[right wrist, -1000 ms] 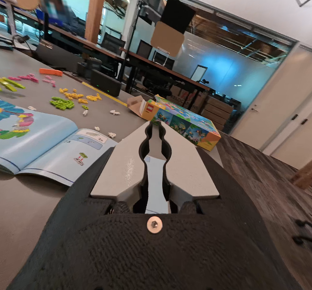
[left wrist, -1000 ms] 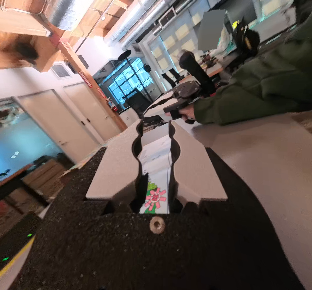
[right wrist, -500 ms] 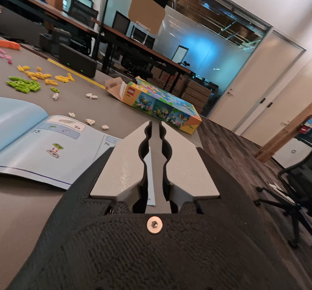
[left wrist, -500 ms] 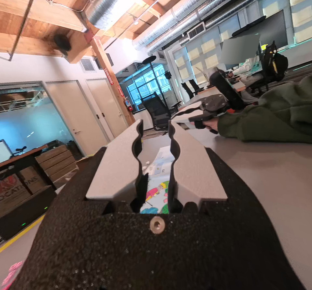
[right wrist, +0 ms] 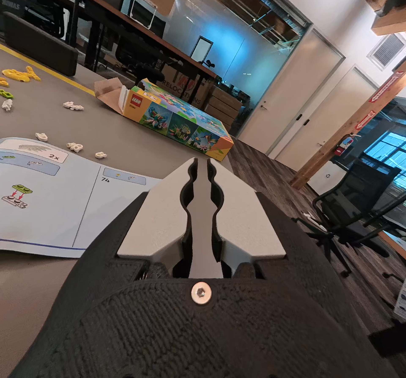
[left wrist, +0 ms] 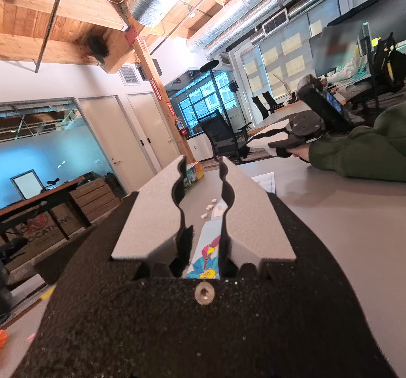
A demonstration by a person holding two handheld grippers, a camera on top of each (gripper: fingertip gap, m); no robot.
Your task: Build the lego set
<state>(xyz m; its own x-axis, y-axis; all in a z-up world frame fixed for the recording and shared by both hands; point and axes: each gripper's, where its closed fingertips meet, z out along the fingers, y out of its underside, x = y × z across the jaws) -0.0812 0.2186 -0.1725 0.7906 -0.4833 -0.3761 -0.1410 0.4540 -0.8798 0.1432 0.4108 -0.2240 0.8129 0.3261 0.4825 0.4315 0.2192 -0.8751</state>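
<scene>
A: Lego pieces lie loose on the grey worktop point(right wrist: 136, 130), all ahead and to the left of the right claw point(right wrist: 202, 162): white bits point(right wrist: 75, 147) just past the open instruction booklet point(right wrist: 55, 191), yellow ones point(right wrist: 19, 75) farther off at the left edge.

B: And the box?

A: The lego box point(right wrist: 175, 123) lies flat, flap open, straight beyond that claw's tips, near the worktop's far edge.

B: Is either claw holding anything?

A: No. The right claw's fingers stand a narrow gap apart with nothing between them. The left claw point(left wrist: 202, 160) is parted a little wider, also empty, with a picture page of the booklet point(left wrist: 206, 255) showing below through the gap and a few white bits point(left wrist: 208, 208) just ahead.

B: Where is the right claw from there?

A: Ahead and to the right point(left wrist: 263, 138), gripped by a hand point(left wrist: 299, 153) in a green sleeve point(left wrist: 362, 147) resting on the worktop.
</scene>
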